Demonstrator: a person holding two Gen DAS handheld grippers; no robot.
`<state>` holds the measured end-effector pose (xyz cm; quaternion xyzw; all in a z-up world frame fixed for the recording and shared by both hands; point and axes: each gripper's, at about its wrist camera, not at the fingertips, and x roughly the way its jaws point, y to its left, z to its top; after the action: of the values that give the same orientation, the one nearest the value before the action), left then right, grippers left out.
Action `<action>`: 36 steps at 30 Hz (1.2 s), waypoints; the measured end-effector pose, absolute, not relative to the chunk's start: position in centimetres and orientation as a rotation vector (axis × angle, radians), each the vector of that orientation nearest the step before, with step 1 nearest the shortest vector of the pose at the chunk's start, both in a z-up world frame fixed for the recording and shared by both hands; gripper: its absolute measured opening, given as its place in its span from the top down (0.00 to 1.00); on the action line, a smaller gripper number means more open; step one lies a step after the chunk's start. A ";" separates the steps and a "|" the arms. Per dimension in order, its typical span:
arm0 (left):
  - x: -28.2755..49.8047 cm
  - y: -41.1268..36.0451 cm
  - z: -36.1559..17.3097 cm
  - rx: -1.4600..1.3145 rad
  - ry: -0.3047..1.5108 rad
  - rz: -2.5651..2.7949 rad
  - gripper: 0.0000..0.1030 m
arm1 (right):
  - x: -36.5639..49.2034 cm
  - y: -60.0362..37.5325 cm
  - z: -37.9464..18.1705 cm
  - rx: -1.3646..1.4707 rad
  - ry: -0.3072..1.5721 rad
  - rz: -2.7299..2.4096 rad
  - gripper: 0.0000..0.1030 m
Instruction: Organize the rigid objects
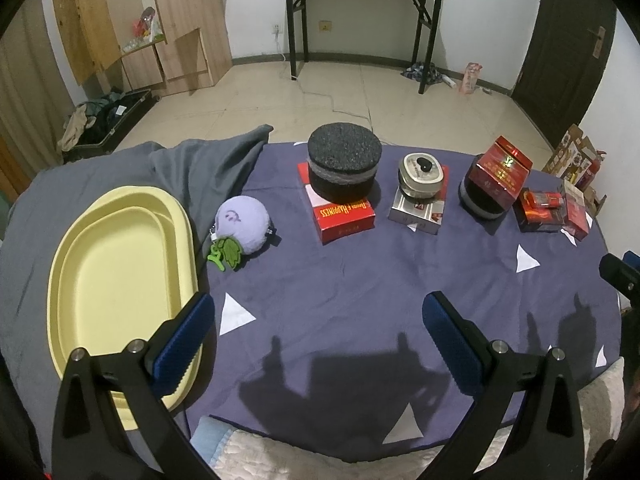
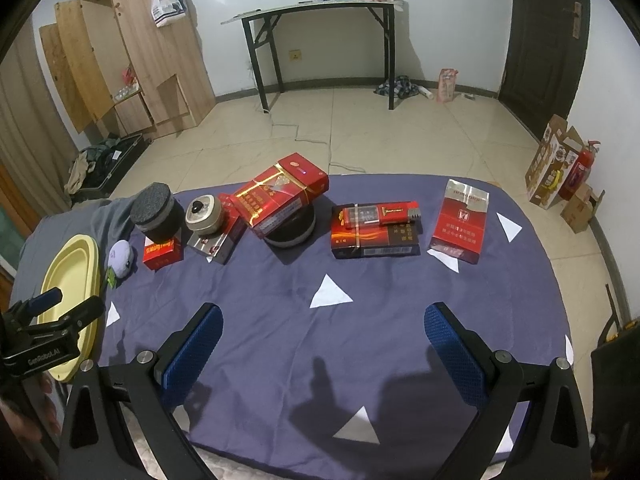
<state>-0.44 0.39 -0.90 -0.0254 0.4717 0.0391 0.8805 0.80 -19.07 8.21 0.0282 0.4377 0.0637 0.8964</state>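
A row of stacked things stands on the purple cloth [image 1: 340, 300]. A black round foam case [image 1: 343, 168] sits on a red box [image 1: 344, 212]. A small round tin [image 1: 420, 174] sits on a silver pack [image 1: 418, 212]. A red carton [image 1: 500, 170] rests on a second black round case [image 2: 294, 232]. A red lighter [image 2: 380, 214] lies on a dark pack [image 2: 376, 238], beside a red-and-silver pack [image 2: 460, 220]. A yellow oval tray [image 1: 116, 280] lies at the left. My left gripper [image 1: 318, 340] and right gripper [image 2: 323, 348] are open and empty above the near cloth.
A purple plush keychain [image 1: 244, 226] lies beside the tray. A grey cloth [image 1: 208, 164] covers the far left of the table. A black folding table [image 1: 360, 12], a wooden cabinet [image 1: 184, 20] and a dark door [image 1: 568, 40] stand beyond.
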 end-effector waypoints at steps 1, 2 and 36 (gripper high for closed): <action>-0.3 0.2 -0.7 -0.049 0.984 0.082 0.00 | 0.8 -19.0 8.2 0.057 0.908 0.132 0.00; -0.3 0.1 -0.6 -0.047 0.983 0.081 0.00 | 0.8 -19.0 8.2 0.056 0.908 0.133 0.00; -0.2 -0.4 -0.6 -0.048 0.994 0.066 0.00 | 1.0 -18.6 7.7 0.043 0.920 0.138 0.00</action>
<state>-0.17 -0.40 -0.63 -0.0231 0.4765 0.0314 0.8783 1.00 -18.60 7.69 0.0208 0.4435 0.0665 0.8936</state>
